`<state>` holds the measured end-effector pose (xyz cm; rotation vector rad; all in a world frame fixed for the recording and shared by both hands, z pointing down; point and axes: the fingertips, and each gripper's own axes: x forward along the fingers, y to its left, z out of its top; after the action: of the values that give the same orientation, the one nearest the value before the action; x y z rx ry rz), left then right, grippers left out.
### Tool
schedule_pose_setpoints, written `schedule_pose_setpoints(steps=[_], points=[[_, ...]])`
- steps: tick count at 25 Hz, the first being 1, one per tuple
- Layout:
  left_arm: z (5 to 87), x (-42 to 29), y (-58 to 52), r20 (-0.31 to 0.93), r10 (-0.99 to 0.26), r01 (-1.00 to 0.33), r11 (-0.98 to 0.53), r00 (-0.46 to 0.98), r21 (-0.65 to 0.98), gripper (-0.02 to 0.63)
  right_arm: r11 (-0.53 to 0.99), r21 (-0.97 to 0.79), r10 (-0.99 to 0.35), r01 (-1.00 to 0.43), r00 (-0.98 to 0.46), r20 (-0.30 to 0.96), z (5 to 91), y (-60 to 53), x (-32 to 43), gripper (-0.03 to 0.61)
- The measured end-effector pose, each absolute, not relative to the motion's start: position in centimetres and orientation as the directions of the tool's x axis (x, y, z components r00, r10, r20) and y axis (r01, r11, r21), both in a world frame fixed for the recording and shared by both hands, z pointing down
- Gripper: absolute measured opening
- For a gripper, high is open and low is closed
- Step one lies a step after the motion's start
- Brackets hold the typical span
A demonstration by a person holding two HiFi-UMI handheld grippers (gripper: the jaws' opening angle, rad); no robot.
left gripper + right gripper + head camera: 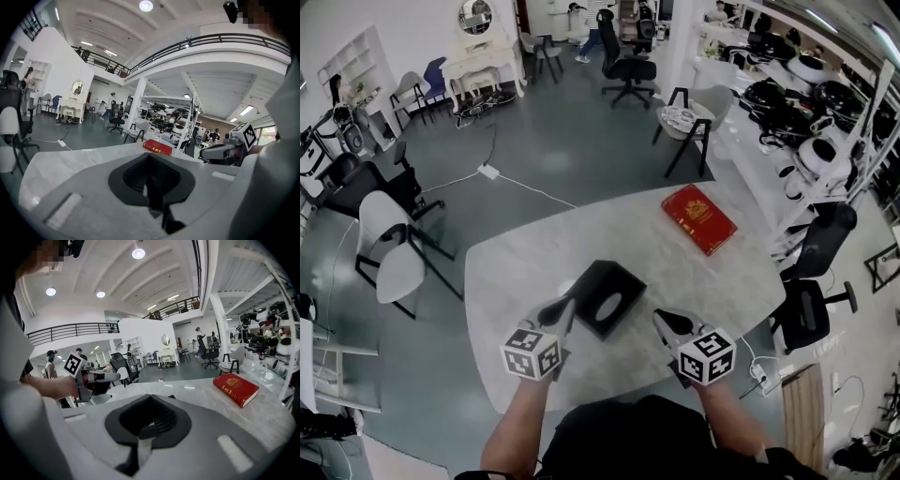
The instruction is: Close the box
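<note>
On the white marble table (534,258) a black box (605,298) lies flat, with a pale oval on its top face. My left gripper (565,306) is just left of the box and my right gripper (660,320) just right of it, both low over the table and pointing away from me. Neither touches the box. In the left gripper view the jaws (150,159) meet with nothing between them. The right gripper's jaws (149,400) also stand together and hold nothing. A corner of the black box (171,396) peeks over that gripper's body.
A red book-like case (698,218) lies on the table's far right part, also in the gripper views (157,146) (236,388). A white chair (389,246) stands left of the table, a black office chair (811,300) right. Shelving with equipment (787,122) lines the right wall.
</note>
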<state>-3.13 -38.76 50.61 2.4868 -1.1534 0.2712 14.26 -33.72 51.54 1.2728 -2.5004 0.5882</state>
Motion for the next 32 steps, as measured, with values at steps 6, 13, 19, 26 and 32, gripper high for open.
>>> schedule_pose_setpoints(steps=[6,13,19,26,32], points=[[52.1,-5.6,-40.3,0.366,-0.696,-0.785,-0.576,0.618,0.230,-0.002,0.562,-0.243,-0.680,-0.791,-0.609,0.408,51.5,-35.7,12.0,0.002],[55.6,-6.5,-41.3,0.417,-0.678,-0.795,-0.519,0.606,0.314,0.120,0.585,-0.260,-0.636,-0.769,-0.633,0.442,53.5,-37.8,12.3,0.002],[60.0,-7.0,-41.5,0.465,-0.660,-0.803,-0.425,0.591,0.418,0.188,0.603,-0.278,-0.583,-0.747,-0.651,0.486,55.5,-39.1,12.6,0.002],[64.9,-7.8,-41.9,0.494,-0.629,-0.782,-0.334,0.601,0.526,0.233,0.619,-0.288,-0.529,-0.730,-0.659,0.535,57.5,-39.7,12.4,0.002],[67.2,-8.2,-43.4,0.499,-0.611,-0.762,-0.298,0.615,0.575,0.254,0.626,-0.287,-0.503,-0.725,-0.657,0.561,58.2,-40.2,12.2,0.002]])
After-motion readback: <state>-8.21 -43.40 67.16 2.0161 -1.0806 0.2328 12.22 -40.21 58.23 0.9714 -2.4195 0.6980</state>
